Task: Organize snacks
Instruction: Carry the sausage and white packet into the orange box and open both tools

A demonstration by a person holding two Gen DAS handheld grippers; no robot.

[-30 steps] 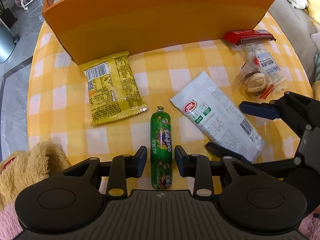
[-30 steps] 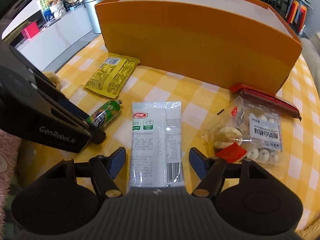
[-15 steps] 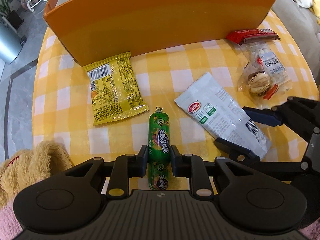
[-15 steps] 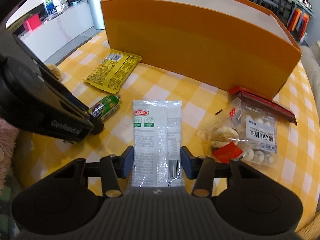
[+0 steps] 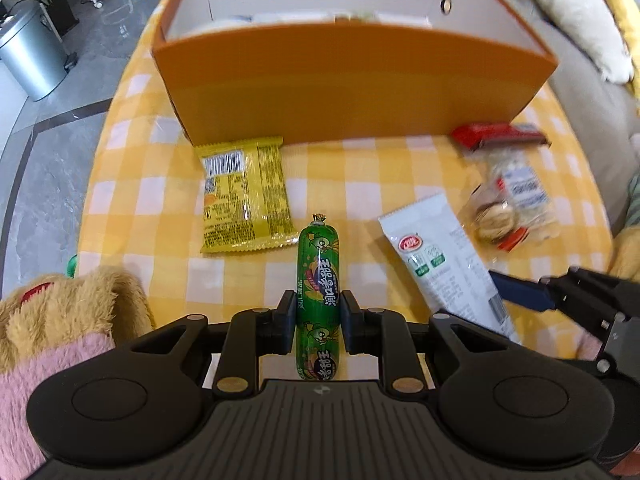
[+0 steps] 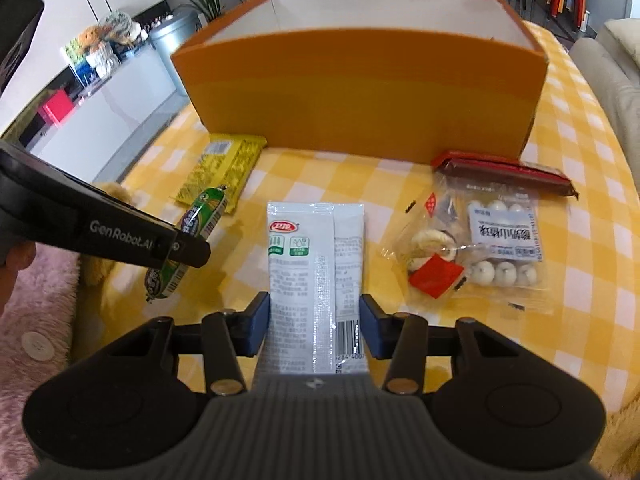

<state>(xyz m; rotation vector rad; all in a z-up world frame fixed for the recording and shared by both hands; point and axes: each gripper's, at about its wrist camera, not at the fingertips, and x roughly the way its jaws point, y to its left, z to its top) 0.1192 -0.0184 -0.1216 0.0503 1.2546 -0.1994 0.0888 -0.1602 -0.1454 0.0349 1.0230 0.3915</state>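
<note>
My left gripper [image 5: 318,320] is shut on a green sausage stick [image 5: 318,280] and holds it above the yellow checked tablecloth; it also shows in the right wrist view [image 6: 200,224]. My right gripper [image 6: 314,322] is shut on a white snack packet [image 6: 316,264], lifted off the cloth; the packet also shows in the left wrist view [image 5: 444,268]. An open orange box [image 5: 352,80] stands at the back of the table [image 6: 360,92]. A yellow packet [image 5: 244,196] lies in front of its left end.
A clear bag of round snacks [image 6: 476,248] and a red-brown bar [image 6: 504,170] lie at the right. A plush toy [image 5: 60,312] sits at the table's near left edge. A sofa with cushions [image 5: 568,20] is beyond the right side.
Both grippers closed on their items and lifted them: the left on the sausage stick, the right on the white packet. Both views rose, so the box's inside now shows.
</note>
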